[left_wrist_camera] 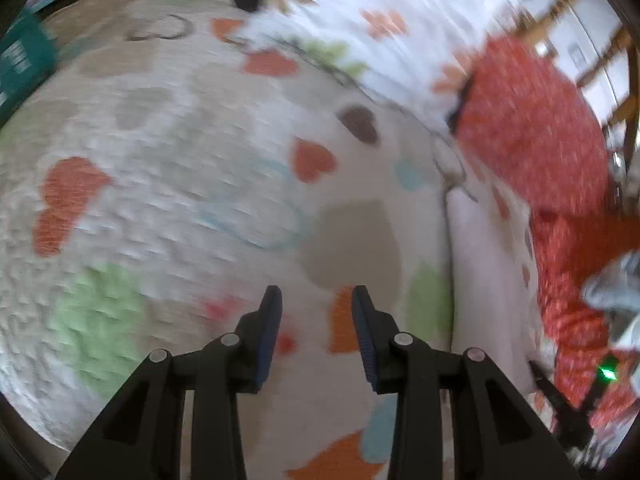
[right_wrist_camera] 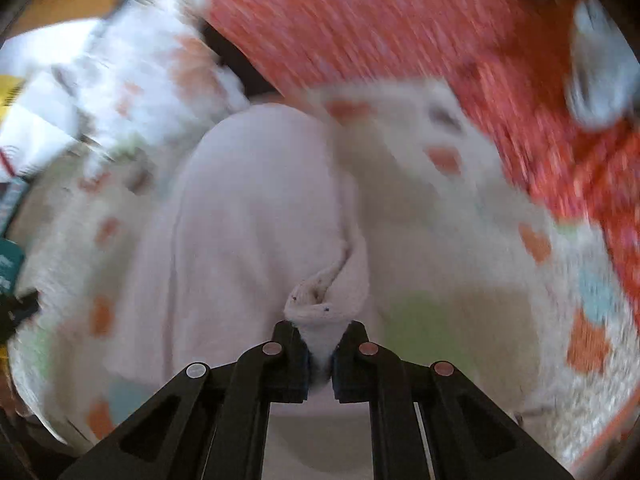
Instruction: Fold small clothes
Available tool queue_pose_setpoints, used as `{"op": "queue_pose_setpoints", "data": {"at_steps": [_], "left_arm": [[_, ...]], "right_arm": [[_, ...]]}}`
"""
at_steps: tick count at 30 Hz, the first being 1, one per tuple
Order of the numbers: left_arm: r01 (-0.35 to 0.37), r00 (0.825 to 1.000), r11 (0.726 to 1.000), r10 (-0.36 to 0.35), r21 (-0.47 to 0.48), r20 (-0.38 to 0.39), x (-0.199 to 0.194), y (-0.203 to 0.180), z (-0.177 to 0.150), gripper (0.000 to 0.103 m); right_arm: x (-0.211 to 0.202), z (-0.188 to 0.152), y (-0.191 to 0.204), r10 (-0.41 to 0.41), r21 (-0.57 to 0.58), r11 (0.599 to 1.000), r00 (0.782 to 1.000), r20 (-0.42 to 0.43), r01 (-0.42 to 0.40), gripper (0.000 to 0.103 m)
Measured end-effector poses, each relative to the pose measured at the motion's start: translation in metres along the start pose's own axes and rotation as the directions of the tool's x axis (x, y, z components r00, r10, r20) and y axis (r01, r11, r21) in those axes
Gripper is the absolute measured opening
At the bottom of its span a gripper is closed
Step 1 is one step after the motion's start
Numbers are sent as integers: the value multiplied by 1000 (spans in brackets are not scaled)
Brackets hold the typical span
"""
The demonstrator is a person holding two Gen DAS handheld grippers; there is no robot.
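Fingers of the right gripper (right_wrist_camera: pixel 320 354) pinch a bunched edge of the pale pink garment (right_wrist_camera: pixel 256 208), which trails away from them over the blanket (right_wrist_camera: pixel 452 300). The left gripper (left_wrist_camera: pixel 316 336) hangs over that same blanket with its jaws parted and nothing between them. White and fuzzy, the blanket bears orange, green, blue and brown hearts. Farther off, a red patterned cloth (right_wrist_camera: pixel 360 20) lies against its edge, with the pink garment's rim just beside it. A teal box (left_wrist_camera: pixel 24 60) sits at the far left, and wooden chair legs (left_wrist_camera: pixel 560 8) stand beyond; everything is motion-blurred.
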State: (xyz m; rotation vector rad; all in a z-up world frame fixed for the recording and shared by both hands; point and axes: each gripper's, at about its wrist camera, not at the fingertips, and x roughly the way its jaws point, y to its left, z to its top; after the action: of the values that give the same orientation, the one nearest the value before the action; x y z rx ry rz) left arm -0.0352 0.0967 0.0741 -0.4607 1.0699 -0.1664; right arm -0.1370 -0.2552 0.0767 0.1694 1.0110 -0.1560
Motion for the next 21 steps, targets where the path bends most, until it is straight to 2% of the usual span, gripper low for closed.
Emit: {"op": "queue_pose_setpoints", "data": {"at_steps": [1,4,8,9,12,15,16,18,19,21], "left_arm": [[4,1000,1000,-3,19,-14,6,-10,-3,35],[15,999,997,-11,76,-47,20,-39,-13,35],[43,996,986,-29,160,-86,36,-72,-32,39],[55,994,982,-38,182,-99,40,-81,-36,39],[108,988,960,-75,257,-135,49,-109,-53,44],[150,984,930,-108,336,-142,53,-137,-67,48],[138,987,920,-96,367,-130,53,-145,-71,48],[22,995,897,24,441,-99,61,-159,-79,48],[-52,988,878,115,476,-104,69,-162,-85,48],[-109,969,857,205,504,-140,83,-156,-96,48]], "right_arm": [[11,-10,-12,15,18,1000,999,-50,-14,8],[18,-24,-22,72,30,997,992,-101,-69,8],[0,-22,-15,50,-63,996,997,-66,-55,9],[-4,-24,-17,27,-70,997,999,-47,-30,16],[-11,-24,-32,4,-27,1000,1000,-1,-4,35],[-13,-18,-47,18,31,999,999,27,-19,35],[-14,-16,-49,19,43,999,999,33,-21,35],[-14,-16,-51,22,55,998,999,37,-24,35],[-14,-16,-50,22,57,998,999,37,-24,35],[-12,-15,-49,10,51,999,999,37,-12,35]]}}
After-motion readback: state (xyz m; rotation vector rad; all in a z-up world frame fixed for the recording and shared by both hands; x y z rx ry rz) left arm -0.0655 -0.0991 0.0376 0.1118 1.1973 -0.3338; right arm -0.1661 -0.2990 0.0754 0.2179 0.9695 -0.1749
